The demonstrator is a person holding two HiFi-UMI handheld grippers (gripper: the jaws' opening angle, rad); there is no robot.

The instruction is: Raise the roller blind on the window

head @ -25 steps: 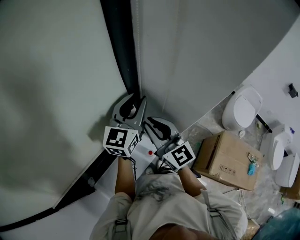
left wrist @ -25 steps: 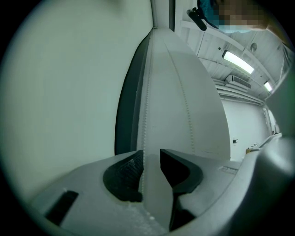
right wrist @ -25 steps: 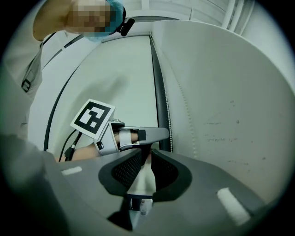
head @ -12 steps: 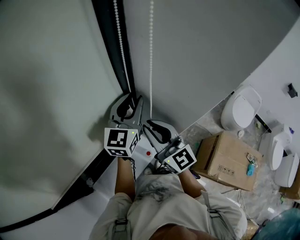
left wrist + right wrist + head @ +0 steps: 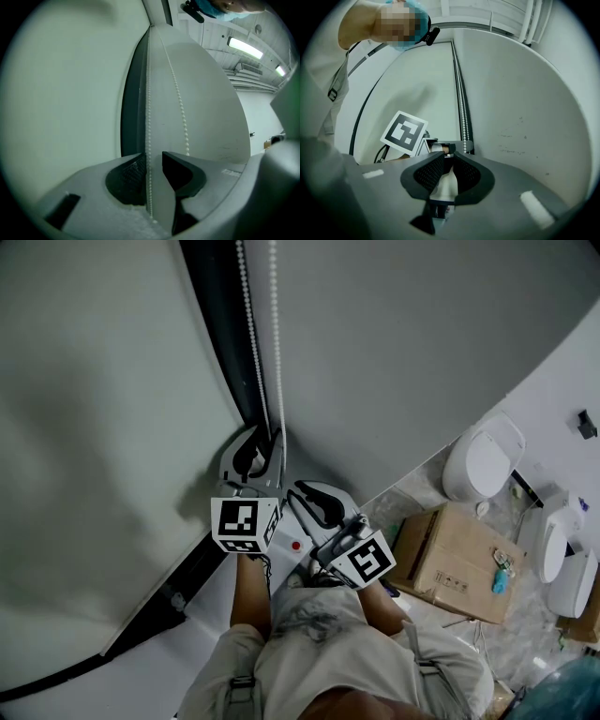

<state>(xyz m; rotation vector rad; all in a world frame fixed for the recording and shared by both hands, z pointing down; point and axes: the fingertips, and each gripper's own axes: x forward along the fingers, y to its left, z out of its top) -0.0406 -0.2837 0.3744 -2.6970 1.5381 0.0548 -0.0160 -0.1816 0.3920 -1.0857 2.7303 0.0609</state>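
We hold our left tool [image 5: 273, 435], grey plastic with dark ribbed jaws, level. Its jaws stand wide and have just been closing a little, and a strand of white bead cord [image 5: 149, 117] runs between them unpinched. Our matching right tool [image 5: 294, 487] sits just beside it, tilted slightly up, jaws narrowly apart and just closing, nothing between them.

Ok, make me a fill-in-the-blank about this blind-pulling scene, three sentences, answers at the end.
1. The bead chain hangs in ___ strands.
2. One strand runs between the jaws of the ___ hand-held gripper.
3. The box on the floor is made of ___.
Missing words: two; left; cardboard.
That gripper's jaws have just been closing, with the strand between them not yet pinched.
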